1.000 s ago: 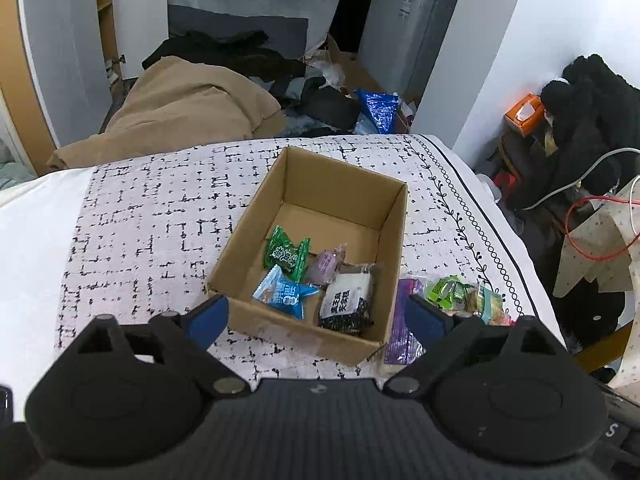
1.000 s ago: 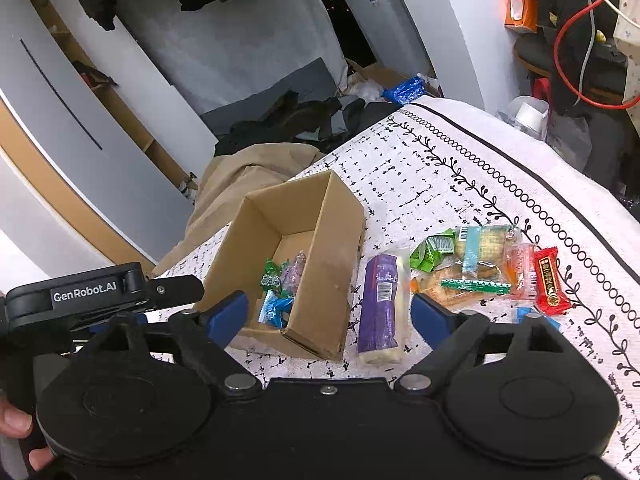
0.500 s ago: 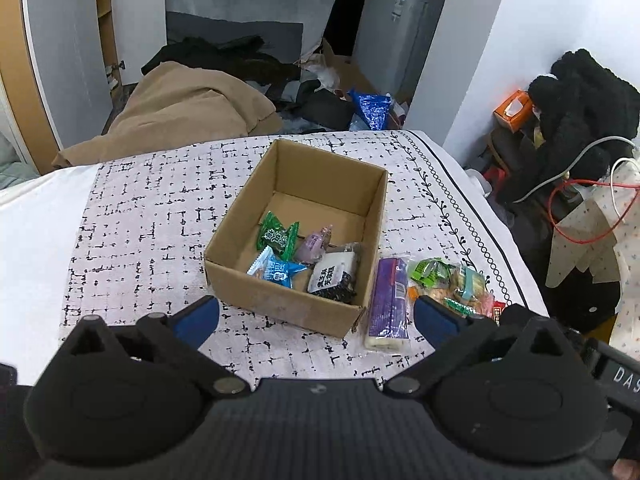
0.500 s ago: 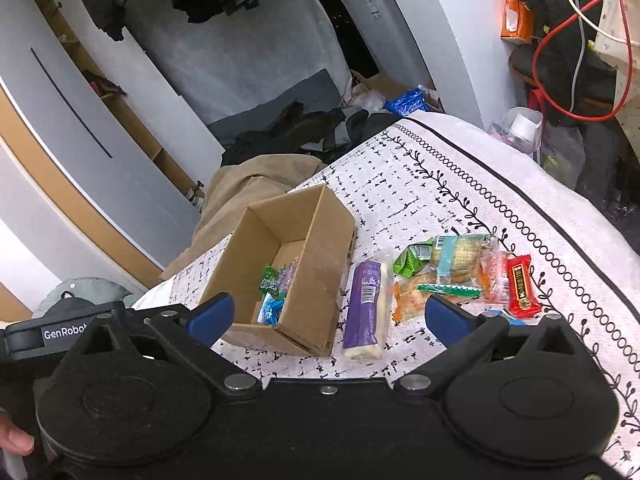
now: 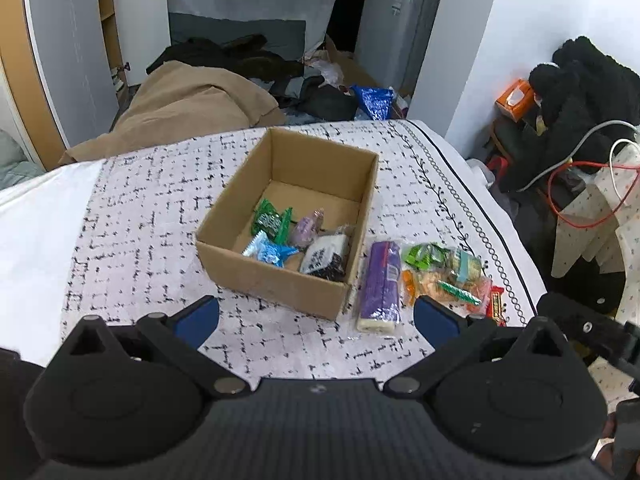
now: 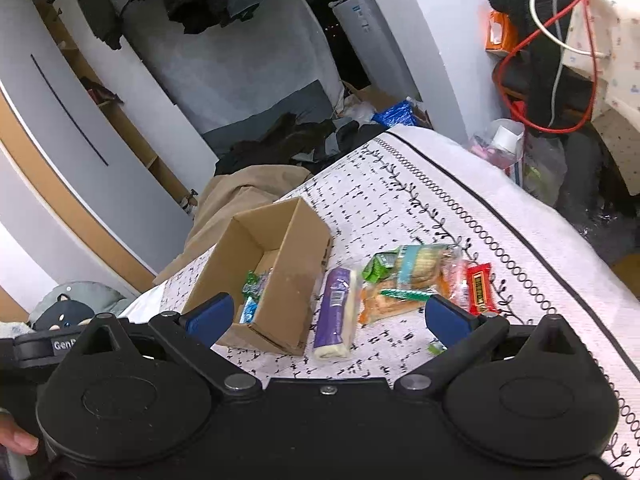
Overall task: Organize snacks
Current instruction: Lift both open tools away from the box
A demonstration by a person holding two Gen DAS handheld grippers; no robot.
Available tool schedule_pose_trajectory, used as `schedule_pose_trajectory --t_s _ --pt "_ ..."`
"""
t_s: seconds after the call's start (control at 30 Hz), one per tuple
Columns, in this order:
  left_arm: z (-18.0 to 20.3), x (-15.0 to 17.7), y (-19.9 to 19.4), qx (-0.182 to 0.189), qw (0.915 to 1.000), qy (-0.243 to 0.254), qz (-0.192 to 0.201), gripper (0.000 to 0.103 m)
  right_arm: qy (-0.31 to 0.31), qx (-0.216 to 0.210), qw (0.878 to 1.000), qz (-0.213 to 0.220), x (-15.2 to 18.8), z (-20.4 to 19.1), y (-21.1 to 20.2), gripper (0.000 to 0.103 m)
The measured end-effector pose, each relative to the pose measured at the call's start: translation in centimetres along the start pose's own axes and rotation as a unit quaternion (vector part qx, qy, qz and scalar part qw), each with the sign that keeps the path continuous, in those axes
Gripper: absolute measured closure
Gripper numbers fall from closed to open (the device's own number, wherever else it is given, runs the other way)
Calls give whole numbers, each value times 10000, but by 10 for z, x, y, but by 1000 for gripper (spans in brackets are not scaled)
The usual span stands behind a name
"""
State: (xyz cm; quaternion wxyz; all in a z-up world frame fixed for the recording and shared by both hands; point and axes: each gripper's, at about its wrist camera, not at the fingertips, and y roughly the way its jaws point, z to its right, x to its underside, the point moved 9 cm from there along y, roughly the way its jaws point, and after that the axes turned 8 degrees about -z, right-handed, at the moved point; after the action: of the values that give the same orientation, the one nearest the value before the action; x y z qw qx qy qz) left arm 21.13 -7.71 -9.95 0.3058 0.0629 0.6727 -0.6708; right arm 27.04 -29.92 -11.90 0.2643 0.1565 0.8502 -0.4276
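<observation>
Cardboard box (image 5: 280,280) is seen holding four snacks. Both left tongs (image 5: 316,320) and right tongs (image 6: 326,316) are held wide open, empty.

Matte black left claw (image 5: 316,316) and right claw (image 6: 326,314): blue fingertip pads (image 6: 210,314), round domed housings, silver pivot screws, ribbed centre panel, white "Gen" lettering.
</observation>
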Motion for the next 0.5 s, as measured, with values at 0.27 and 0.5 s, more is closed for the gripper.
schedule_pose_trajectory --t_s 0.27,0.5 --pt "11 6 9 -7 9999 -24 -124 0 133 -14 9999 -29 1 19 2 0" --pt "20 7 25 0 9999 -131 -102 0 338 202 9989 -273 12 47 21 0"
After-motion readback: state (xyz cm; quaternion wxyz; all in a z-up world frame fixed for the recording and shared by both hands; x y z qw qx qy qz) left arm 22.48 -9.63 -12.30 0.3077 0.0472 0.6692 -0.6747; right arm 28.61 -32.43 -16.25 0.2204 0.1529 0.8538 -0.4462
